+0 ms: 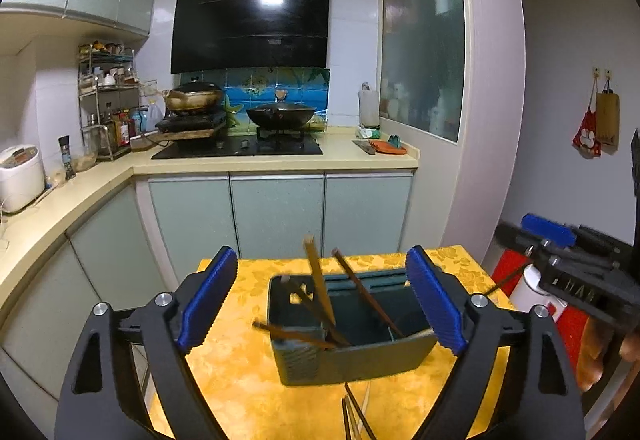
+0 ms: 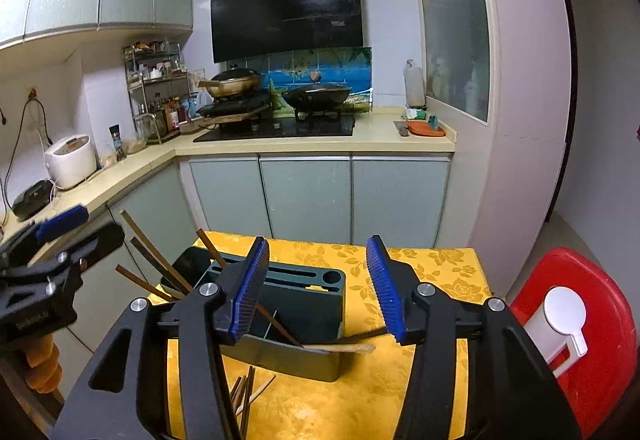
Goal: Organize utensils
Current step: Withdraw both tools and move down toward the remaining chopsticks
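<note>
My left gripper (image 1: 322,296) hangs over the yellow surface (image 1: 240,380) with its blue fingers (image 1: 208,300) spread wide, nothing pressed between them. Between them, further off, I see the dark green holder (image 1: 360,360), a box with slots along its far edge. Several brown chopsticks (image 1: 320,288) stand tilted in it, leaning at different angles; one lies across its near left corner and sticks out over the rim. More loose chopsticks (image 1: 354,416) lie on the surface just in front of the holder.

My right gripper (image 2: 320,288) points at the same holder from the other side. Its fingers (image 2: 250,288) stand apart, and no pad touches anything. A pale wooden stick (image 2: 344,349) and a darker one rest across the holder's near rim, below the gap between my right fingers. A small bundle of chopsticks lies on the surface beside the holder's near corner. To the right is a red stool (image 2: 600,304) with a white plastic piece (image 2: 560,316) on it.
</note>
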`<state>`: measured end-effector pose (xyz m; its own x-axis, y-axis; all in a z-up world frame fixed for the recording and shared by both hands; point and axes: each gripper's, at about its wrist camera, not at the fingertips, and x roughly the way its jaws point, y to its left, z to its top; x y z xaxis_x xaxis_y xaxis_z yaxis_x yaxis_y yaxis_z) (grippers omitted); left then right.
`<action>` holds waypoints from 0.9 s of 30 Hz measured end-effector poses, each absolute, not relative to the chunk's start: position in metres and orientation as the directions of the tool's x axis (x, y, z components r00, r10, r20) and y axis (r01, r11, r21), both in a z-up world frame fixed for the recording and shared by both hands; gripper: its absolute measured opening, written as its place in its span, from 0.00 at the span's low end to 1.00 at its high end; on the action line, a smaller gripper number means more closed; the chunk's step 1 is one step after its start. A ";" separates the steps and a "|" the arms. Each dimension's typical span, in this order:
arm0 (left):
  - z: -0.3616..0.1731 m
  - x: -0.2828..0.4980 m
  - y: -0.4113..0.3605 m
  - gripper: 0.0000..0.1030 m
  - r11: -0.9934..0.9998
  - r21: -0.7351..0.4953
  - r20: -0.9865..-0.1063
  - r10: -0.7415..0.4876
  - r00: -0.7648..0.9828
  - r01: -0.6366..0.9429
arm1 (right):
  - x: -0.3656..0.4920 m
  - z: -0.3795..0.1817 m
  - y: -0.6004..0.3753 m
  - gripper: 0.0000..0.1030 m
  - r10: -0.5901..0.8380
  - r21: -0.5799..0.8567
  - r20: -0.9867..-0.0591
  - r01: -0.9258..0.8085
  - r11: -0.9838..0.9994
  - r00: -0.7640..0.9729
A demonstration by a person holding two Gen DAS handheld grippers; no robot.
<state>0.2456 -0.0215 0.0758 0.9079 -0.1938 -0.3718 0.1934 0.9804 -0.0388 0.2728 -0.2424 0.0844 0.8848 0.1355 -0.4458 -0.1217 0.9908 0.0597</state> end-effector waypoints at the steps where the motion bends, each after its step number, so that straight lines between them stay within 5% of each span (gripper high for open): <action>1: 0.072 0.242 -0.020 0.82 0.981 -0.040 -0.373 -0.191 0.908 0.190 | 0.269 0.084 -0.244 0.48 0.138 0.064 -0.443 -0.123 0.990 0.886; 27: -0.035 0.168 -0.010 0.83 0.993 0.032 -0.488 -0.086 0.869 0.116 | 0.170 -0.024 -0.223 0.50 0.115 -0.002 -0.500 -0.134 0.991 0.858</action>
<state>0.1678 -0.0103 -0.0346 0.8688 -0.0861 -0.4875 0.1163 0.9927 0.0321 0.1702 -0.2232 -0.0239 0.8583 0.1147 -0.5001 -0.1338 0.9910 -0.0024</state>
